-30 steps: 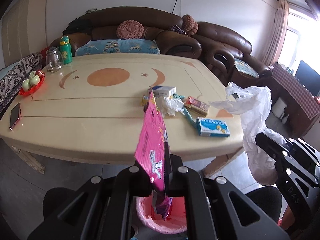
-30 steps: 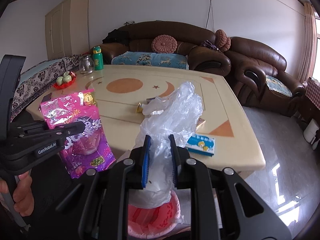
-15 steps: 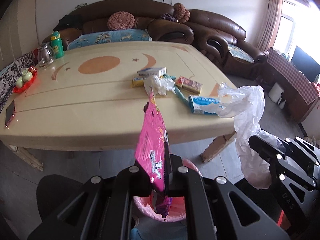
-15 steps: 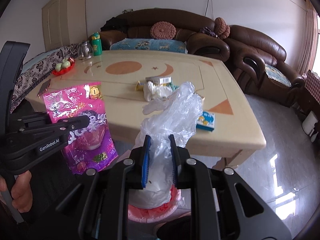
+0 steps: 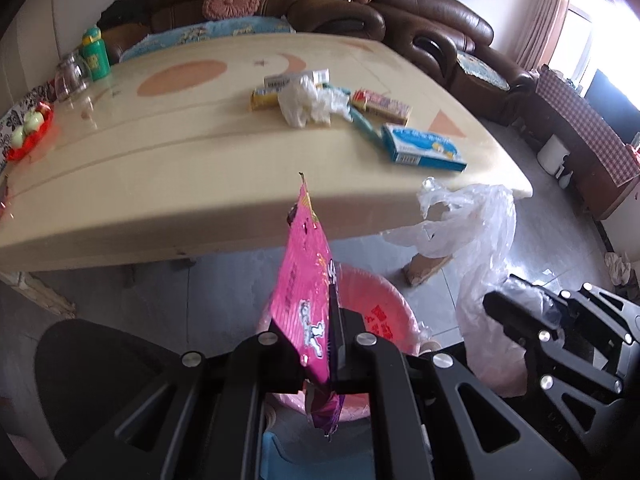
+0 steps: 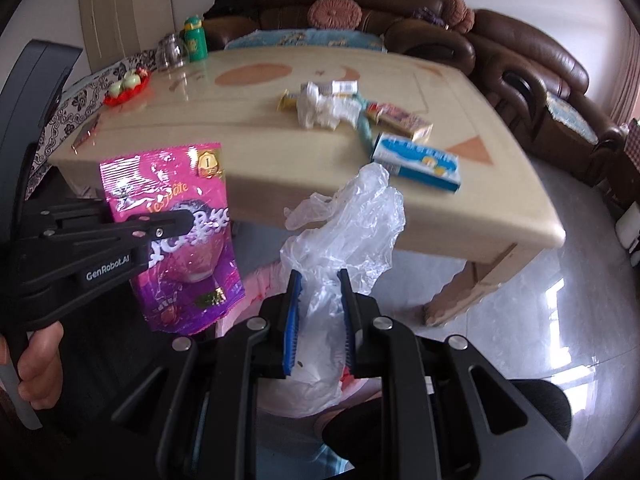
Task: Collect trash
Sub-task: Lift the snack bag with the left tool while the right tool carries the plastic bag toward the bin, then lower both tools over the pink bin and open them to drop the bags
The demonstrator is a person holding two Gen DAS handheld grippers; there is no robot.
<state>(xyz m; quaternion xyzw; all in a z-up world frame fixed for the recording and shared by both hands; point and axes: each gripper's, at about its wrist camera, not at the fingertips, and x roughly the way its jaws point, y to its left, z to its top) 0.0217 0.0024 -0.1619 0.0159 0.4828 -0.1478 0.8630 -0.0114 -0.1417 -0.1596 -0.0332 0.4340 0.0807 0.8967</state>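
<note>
My left gripper (image 5: 320,344) is shut on a pink and purple snack packet (image 5: 306,292), held edge-on above a bin lined with a pink bag (image 5: 384,304) on the floor. From the right wrist view the same snack packet (image 6: 180,236) hangs flat, clamped by the left gripper (image 6: 176,220). My right gripper (image 6: 318,320) is shut on a crumpled clear plastic bag (image 6: 348,224), which sticks up past the blue pads; that plastic bag (image 5: 472,232) shows at the right of the left wrist view. The pink bin liner (image 6: 260,284) peeks out behind the fingers.
On the cream table (image 5: 180,152) lie a blue box (image 5: 424,148), a red and yellow box (image 5: 380,102), crumpled white tissue (image 5: 308,100) and a white carton (image 5: 296,78). Far side: green bottle (image 5: 95,53), glass jar (image 5: 72,76), red fruit dish (image 5: 28,132). Brown sofas stand behind.
Both grippers have sunk towards the floor with their loads still held. The table top now sits higher in both views and the pink-lined bin fills more of the frame.
</note>
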